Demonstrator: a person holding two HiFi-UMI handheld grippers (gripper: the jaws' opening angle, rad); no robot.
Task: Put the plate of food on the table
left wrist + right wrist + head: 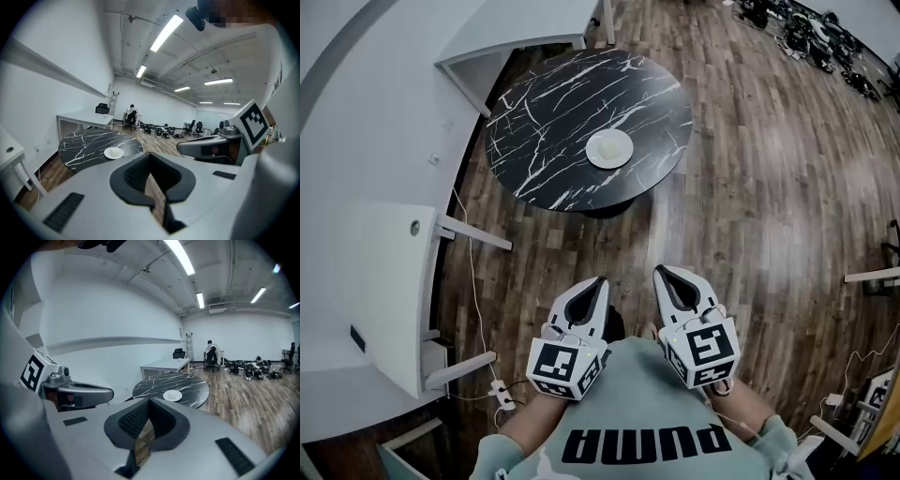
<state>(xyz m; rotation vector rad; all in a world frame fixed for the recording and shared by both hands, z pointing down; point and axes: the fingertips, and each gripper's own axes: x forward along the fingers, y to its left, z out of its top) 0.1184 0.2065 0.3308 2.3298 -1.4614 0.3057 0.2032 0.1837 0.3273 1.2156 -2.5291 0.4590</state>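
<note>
Holding my left gripper point(592, 292) and right gripper point(673, 286) near my chest, both jaws pressed together on nothing. The plate of food point(609, 148) already sits on the round bench point(534, 112), well apart from me. Best, I judge, to stay back and leave it undisturbed.

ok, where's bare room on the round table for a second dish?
Marble table holds only the plate of food. Bare: the wide patch from plate to left rim, and the far half. Tightest: plate to near-right rim.
</note>
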